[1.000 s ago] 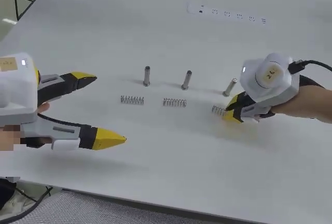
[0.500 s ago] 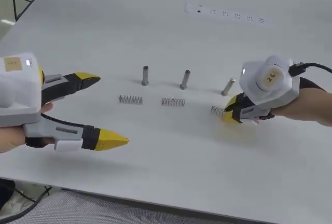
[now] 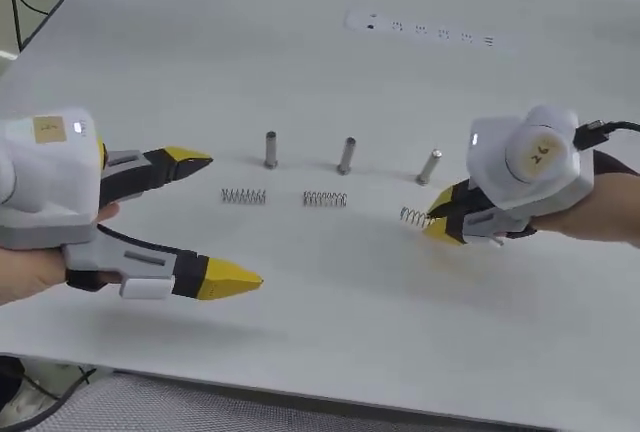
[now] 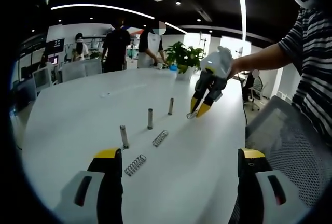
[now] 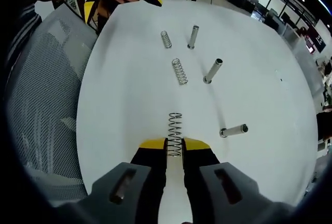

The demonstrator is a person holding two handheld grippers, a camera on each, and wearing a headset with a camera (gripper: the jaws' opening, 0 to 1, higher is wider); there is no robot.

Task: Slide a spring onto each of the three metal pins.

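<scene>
Three metal pins stand in a row on the white table: left pin [image 3: 271, 149], middle pin [image 3: 346, 155], right pin [image 3: 429, 166]. Two springs lie flat in front of them, one [image 3: 244, 196] near the left pin and one [image 3: 324, 199] near the middle pin. The third spring [image 5: 175, 128] is pinched at one end by my right gripper [image 5: 175, 147], which is shut on it just in front of the right pin [image 5: 234, 130]. My left gripper [image 3: 222, 220] hovers wide open at the left, short of the left spring [image 4: 135, 164], nothing between its fingers.
A white power strip [image 3: 430, 31] lies flat at the back of the table. The table's near edge [image 3: 300, 392] runs below the grippers, with a mesh chair beneath. Several people stand far across the room in the left gripper view.
My right gripper has lifted slightly with the spring end held in it. My left gripper has drifted a little to the right toward the left spring.
</scene>
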